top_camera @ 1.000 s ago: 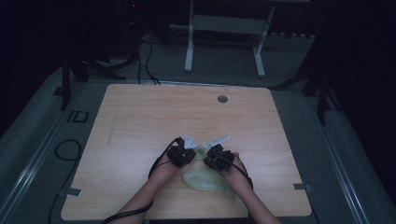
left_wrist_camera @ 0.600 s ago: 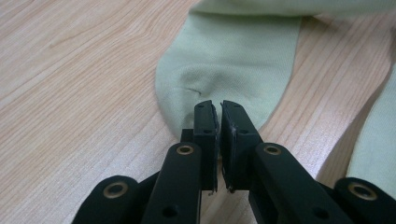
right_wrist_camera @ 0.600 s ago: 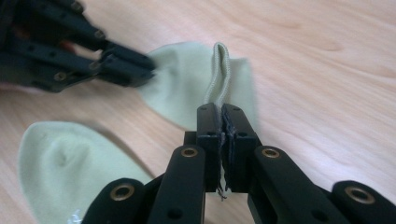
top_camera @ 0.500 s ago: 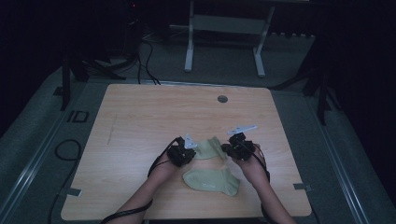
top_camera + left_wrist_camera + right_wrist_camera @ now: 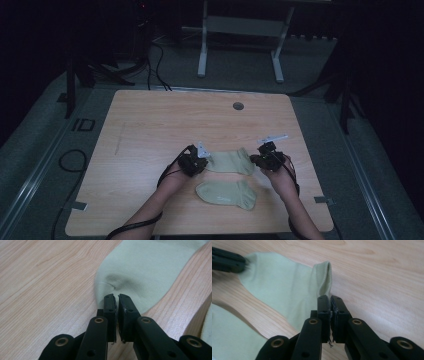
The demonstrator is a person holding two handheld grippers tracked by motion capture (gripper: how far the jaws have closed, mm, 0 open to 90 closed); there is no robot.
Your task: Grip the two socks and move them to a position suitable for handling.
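Two socks are on the counter (image 5: 150, 120): far sock (image 5: 231, 162) is held stretched, toe in left tongs (image 5: 200, 159), cuff in right tongs (image 5: 261, 158); near sock (image 5: 226, 193) is untouched, pairing seemingly left.

We look down into a dim room where only the pale wooden tabletop (image 5: 150, 135) catches much light. It has rounded corners and a small round grommet (image 5: 238, 106) near its far edge. Around it lies grey carpeted floor (image 5: 310, 70), crossed by a metal rail (image 5: 30, 200) at the left. Black cables (image 5: 155, 55) trail over the floor beyond the far left corner. Farther back stands a light grey metal frame (image 5: 240, 30) on two legs. The walls are lost in darkness.
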